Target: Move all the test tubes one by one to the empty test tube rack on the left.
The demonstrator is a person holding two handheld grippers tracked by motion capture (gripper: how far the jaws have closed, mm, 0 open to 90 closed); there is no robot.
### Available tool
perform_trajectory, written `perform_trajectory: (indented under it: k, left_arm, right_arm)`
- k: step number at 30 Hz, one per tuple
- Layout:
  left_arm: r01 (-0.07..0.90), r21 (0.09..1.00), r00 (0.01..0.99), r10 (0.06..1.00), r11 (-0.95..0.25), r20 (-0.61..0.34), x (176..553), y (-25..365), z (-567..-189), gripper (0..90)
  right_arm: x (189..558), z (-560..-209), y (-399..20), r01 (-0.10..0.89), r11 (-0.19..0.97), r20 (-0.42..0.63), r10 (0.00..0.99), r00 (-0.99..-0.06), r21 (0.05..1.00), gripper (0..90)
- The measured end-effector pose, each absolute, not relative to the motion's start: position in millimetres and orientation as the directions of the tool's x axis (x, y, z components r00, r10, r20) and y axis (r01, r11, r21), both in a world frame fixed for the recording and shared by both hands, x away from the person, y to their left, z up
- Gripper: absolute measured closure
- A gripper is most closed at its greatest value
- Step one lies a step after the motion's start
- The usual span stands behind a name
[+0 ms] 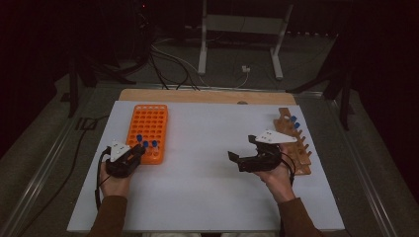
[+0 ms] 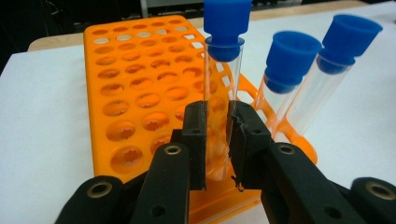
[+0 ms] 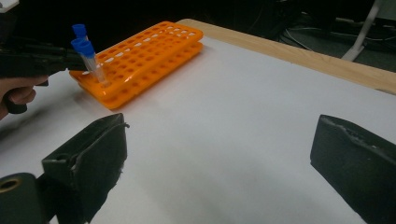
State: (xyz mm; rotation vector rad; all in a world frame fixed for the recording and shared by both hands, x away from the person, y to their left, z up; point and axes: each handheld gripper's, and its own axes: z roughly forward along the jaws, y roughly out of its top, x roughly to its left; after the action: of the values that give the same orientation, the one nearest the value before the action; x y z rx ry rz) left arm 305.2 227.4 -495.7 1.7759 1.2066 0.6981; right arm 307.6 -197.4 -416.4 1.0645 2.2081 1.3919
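1. The left gripper point(image 2: 217, 140) has its two black jaws closed on a clear tube point(image 2: 222, 88) with a blue cap. The tube stands upright at the near edge of the orange rack point(image 2: 135, 88).
2. I think the step in hand is putting this tube into a hole of the orange rack (the tube's bottom looks to be at a hole in the front row, but I cannot tell how deep it sits).
3. Two more capped tubes point(image 2: 299, 88) lean in the orange rack, just beside the held tube. Most holes of the rack are empty.
4. The right gripper point(image 1: 246, 150) hovers with its jaws wide apart and nothing between them. It is well apart from the orange rack, across the white sheet point(image 1: 207, 148).
5. A brown wooden rack point(image 1: 296, 143) lies on the far side of the right gripper from the orange rack. It has blue-capped tubes point(image 1: 295, 121) at its far end.
6. The next move, I think, calls for pushing the tube straight down until it sits, then opening the jaws slowly so it does not tip into its neighbours. The right gripper could then turn to the wooden rack for another tube.
7. The white sheet covers a wooden table point(image 1: 197, 95), which shows as a strip beyond the orange rack.
8. The room past the orange rack is dark, with black cables point(image 1: 168, 64) on a grey floor and a white metal stand point(image 1: 242, 29).
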Motion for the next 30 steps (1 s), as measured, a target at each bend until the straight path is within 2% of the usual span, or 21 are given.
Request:
perform_trajectory:
  k: [10,22,24,30]
  left_arm:
    - [0.474,0.852,0.385,0.923,-0.222,0.027,303,224,-499,78.6]
    - [0.485,0.854,0.385,0.923,-0.186,-0.018,301,228,-499,77.4]
    - [0.485,0.856,0.391,0.92,-0.177,-0.032,301,229,-499,74.3]
    - [0.483,0.863,0.385,0.921,-0.148,-0.057,298,234,-495,55.6]
  right_arm:
    - [307,-419,-197,0.424,0.25,0.117,0.732,-0.672,0.871,3.8]
    - [308,-419,-198,0.425,0.25,0.117,0.732,-0.671,0.87,3.8]
    - [309,-419,-200,0.426,0.246,0.118,0.736,-0.666,0.871,3.8]
    - [310,-417,-207,0.426,0.244,0.111,0.748,-0.655,0.871,3.8]
